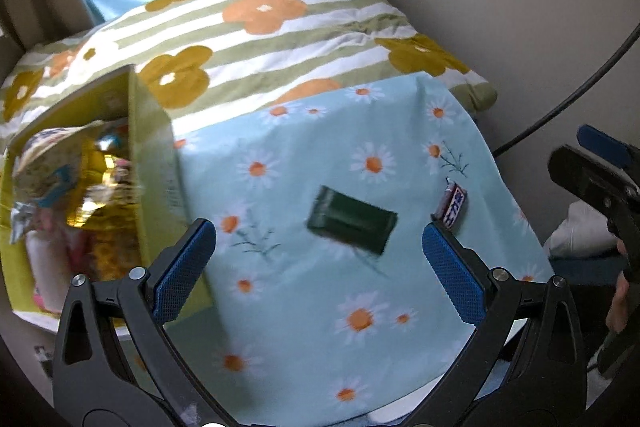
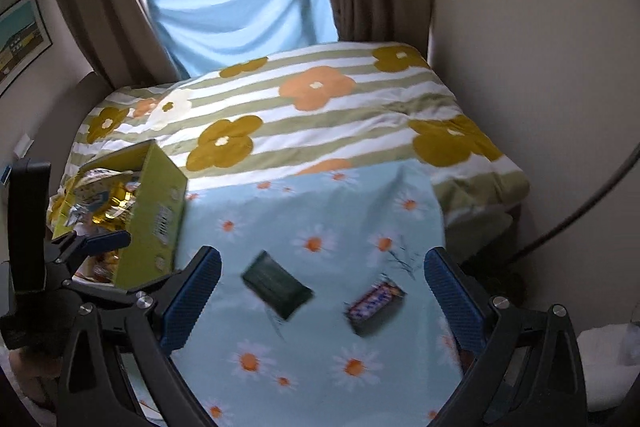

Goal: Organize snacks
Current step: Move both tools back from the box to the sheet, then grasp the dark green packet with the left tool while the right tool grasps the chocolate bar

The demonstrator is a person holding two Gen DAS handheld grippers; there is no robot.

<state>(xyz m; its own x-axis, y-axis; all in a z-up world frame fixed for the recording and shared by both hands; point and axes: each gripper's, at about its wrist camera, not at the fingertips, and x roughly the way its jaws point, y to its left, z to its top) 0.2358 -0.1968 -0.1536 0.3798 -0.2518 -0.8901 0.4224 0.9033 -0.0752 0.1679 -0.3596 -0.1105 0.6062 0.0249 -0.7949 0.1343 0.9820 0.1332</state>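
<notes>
A dark green flat snack packet (image 1: 352,219) lies on the light blue daisy cloth (image 1: 320,307). A small brown and white candy bar (image 1: 451,203) lies to its right. A yellow-green box (image 1: 154,163) full of wrapped snacks stands at the left. My left gripper (image 1: 318,267) is open and empty, above the cloth just in front of the green packet. In the right wrist view my right gripper (image 2: 322,303) is open and empty above the green packet (image 2: 277,285) and the candy bar (image 2: 374,301). The box (image 2: 156,211) stands at its left.
The daisy cloth (image 2: 340,347) covers a raised surface against a bed with a striped flower quilt (image 2: 312,115). Brown curtains and a blue sheet (image 2: 244,11) hang at the window behind. A wall is at the right, with a black cable (image 1: 568,99).
</notes>
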